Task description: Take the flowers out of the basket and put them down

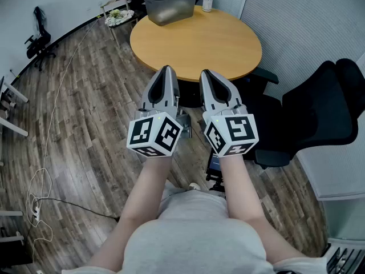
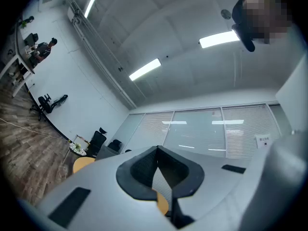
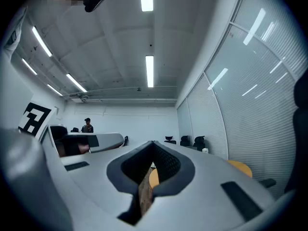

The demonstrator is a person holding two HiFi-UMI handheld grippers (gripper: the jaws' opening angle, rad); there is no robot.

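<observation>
Both grippers are held side by side at chest height, pointing at a round wooden table (image 1: 217,44). My left gripper (image 1: 166,69) is shut, its jaws meeting at the tip with nothing between them. My right gripper (image 1: 205,73) is shut and empty too. A grey tub-like basket (image 1: 170,4) stands at the table's far edge; its inside does not show any flowers from here. White and green flowers (image 1: 118,17) lie on a small light stand beyond the table, at the far left, also small in the left gripper view as flowers (image 2: 77,148). Both are far from the grippers.
A white cup (image 1: 207,1) stands beside the grey basket. Black office chairs (image 1: 319,113) crowd the right side by the blinds. Another black chair (image 1: 40,39) stands at the left wall. Cables (image 1: 43,181) trail over the wooden floor at the left.
</observation>
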